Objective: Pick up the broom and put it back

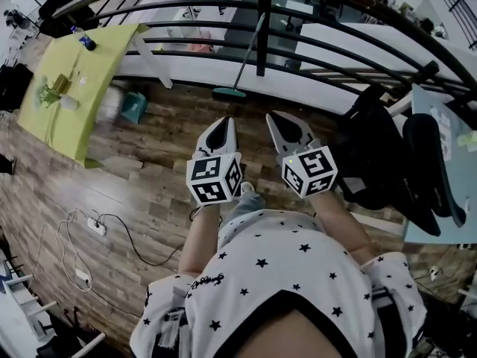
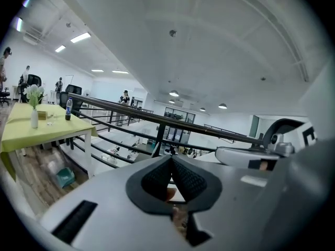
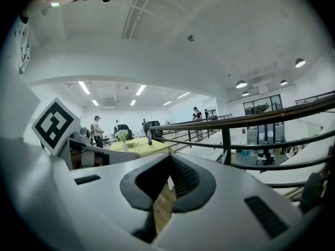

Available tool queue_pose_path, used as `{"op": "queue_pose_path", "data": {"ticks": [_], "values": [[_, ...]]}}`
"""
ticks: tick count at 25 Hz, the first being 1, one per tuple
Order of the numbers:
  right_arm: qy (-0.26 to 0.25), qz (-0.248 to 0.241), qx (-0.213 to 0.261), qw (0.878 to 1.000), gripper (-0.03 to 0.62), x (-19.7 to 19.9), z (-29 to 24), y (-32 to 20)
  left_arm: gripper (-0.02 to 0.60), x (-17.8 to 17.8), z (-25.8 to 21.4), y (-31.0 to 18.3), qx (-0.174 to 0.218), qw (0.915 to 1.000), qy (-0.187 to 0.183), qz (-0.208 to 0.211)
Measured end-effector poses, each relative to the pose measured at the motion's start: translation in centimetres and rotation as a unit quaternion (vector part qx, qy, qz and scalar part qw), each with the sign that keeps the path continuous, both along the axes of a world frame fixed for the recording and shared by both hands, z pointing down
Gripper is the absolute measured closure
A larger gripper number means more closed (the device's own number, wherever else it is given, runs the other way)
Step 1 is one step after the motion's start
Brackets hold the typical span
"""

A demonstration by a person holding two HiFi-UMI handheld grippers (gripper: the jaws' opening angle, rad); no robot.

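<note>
Wood floor (image 1: pixel 168 129) open ahead | broom (image 1: pixel 249 52) against railing (image 1: pixel 186 28) | left gripper (image 1: pixel 223 121), right gripper (image 1: pixel 275 117): jaws together

No readable text is showing anywhere. A script print is running along the star-patterned shirt (image 1: pixel 268 263) at seven o'clock in the head view, too small to make out. The bottle (image 1: pixel 87 42) label at eleven o'clock is blurring out.
</note>
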State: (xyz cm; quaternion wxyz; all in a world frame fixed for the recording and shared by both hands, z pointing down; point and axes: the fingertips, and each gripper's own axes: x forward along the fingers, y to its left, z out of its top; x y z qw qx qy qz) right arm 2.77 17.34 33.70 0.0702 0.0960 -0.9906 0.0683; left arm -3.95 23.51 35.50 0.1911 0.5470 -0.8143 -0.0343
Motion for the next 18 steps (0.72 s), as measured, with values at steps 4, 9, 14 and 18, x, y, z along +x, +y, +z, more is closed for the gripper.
{"op": "queue_pose_path", "data": {"ticks": [4, 9, 14, 18], "values": [[-0.001, 0.008, -0.005, 1.0, 0.6, -3.3, 0.2, -2.2, 0.571, -3.2, 0.4, -2.3, -0.004, 0.9999, 0.005, 0.01], [0.004, 0.022, -0.008, 1.0, 0.6, -6.9, 0.8, -4.9, 0.571, -6.9, 1.0, -5.0, -0.008, 0.9996, 0.011, 0.026], [0.017, 0.044, -0.005, 0.999, 0.6, -9.4, 1.6, -7.7, 0.571, -10.0, 2.0, -8.0, -0.012, 0.9985, 0.024, 0.047], [0.016, 0.056, -0.001, 0.998, 0.6, -11.3, 1.7, -10.4, 0.571, -12.6, 2.4, -11.0, -0.012, 0.9981, 0.023, 0.055]]}}
